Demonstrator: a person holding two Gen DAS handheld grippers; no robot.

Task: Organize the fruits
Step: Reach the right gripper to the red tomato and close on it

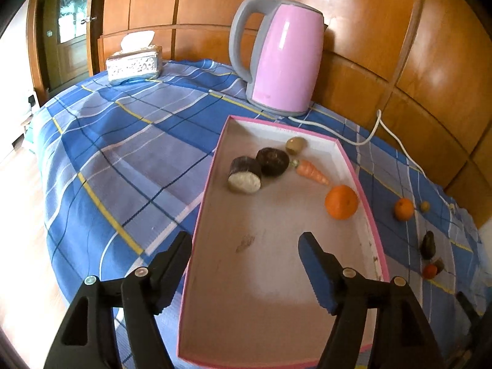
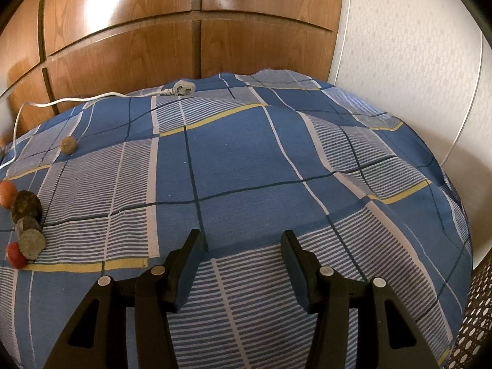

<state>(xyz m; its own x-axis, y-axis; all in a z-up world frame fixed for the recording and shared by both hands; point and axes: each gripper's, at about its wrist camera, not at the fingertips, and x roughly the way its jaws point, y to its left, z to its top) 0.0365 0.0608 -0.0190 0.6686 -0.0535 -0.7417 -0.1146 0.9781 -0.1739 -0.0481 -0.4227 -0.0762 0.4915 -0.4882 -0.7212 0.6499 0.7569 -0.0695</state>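
Wood-panelled wall behind a table under blue plaid cloth [image 1: 117, 141]. Pink tray [image 1: 373, 224] holds an orange [image 1: 341, 202], carrot [image 1: 312, 172], kiwi [image 1: 295, 145]. Left gripper [image 1: 246, 264] jaws apart over the tray, empty. Right gripper [image 2: 243, 264] apart over bare cloth, empty.

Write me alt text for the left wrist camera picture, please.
The open left tool hovers over a pink-rimmed tray holding an orange, a carrot, a kiwi and two dark root chunks. Behind stands a pink kettle on a blue plaid cloth.
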